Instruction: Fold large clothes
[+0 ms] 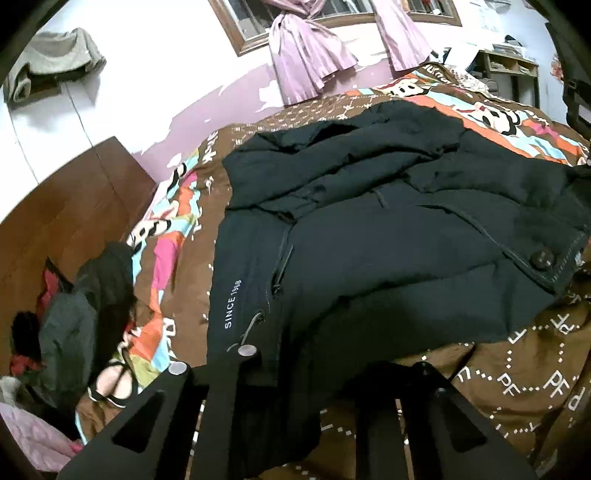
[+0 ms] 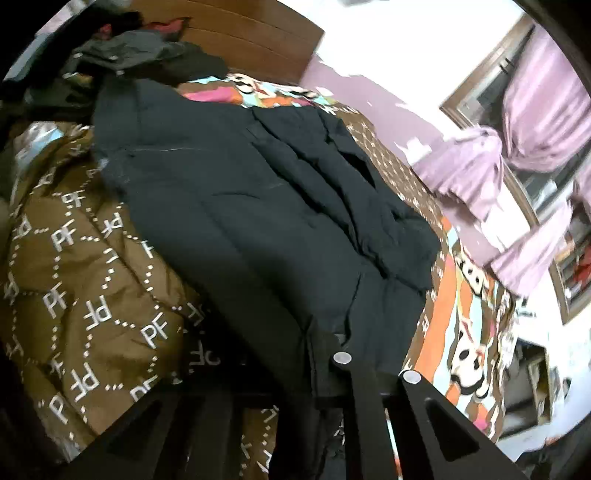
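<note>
Bedroom interior. Walls (image 1: 147,55) white above, lilac below w/ peeling paint patches. Wood-framed window (image 1: 251,33) on far wall; lilac curtains (image 1: 306,59) tied, hanging to bed level. Brown wooden headboard (image 1: 74,199) at bed end. Bed covered w/ brown quilt (image 1: 517,369), white "PF" lettering, plus cartoon-print section in orange, blue, pink. Shelf unit (image 1: 509,66) in far corner. Grey cloth (image 1: 51,59) high on wall. Lighting bright, even.
</note>
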{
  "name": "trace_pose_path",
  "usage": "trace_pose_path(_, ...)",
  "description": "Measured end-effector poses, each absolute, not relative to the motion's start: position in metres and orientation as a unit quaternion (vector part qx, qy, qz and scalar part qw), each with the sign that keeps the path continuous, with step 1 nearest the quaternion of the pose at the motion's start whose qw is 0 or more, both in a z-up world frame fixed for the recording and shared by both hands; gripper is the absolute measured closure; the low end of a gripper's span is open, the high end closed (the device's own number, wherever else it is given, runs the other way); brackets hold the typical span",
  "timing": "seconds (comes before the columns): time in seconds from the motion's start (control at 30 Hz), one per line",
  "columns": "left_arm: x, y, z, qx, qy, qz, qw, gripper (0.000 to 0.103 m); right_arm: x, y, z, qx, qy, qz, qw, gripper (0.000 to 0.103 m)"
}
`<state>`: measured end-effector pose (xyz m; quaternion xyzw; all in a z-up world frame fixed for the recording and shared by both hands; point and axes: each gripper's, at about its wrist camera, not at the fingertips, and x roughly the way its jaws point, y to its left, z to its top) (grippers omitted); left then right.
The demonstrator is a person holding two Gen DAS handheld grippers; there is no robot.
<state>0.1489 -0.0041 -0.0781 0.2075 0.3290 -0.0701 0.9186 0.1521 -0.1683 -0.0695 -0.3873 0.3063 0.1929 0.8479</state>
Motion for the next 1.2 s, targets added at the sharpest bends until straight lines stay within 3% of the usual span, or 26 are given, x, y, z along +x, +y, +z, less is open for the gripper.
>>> trace_pose_path(0.47,0.075,-0.004,-0.014,0.253,0.339,-0.13,0.897,0.096,0.098,-0.186,0.009,-0.372,0.331,0.277,0.822,0.095)
trace_pose_path(0.77,0.037,-0.001,0.034,0.222,0.352,-0.153,0.896,0.096,0.061,-0.187,0.064,-0.339,0.34,0.313,0.819,0.095)
trace_pose_path(1.2,0.113,-0.002,0.049,0.188,0.355,-0.129,0.907,0.096,0.125,-0.181,0.065,-0.34,0.318,0.249,0.849,0.095)
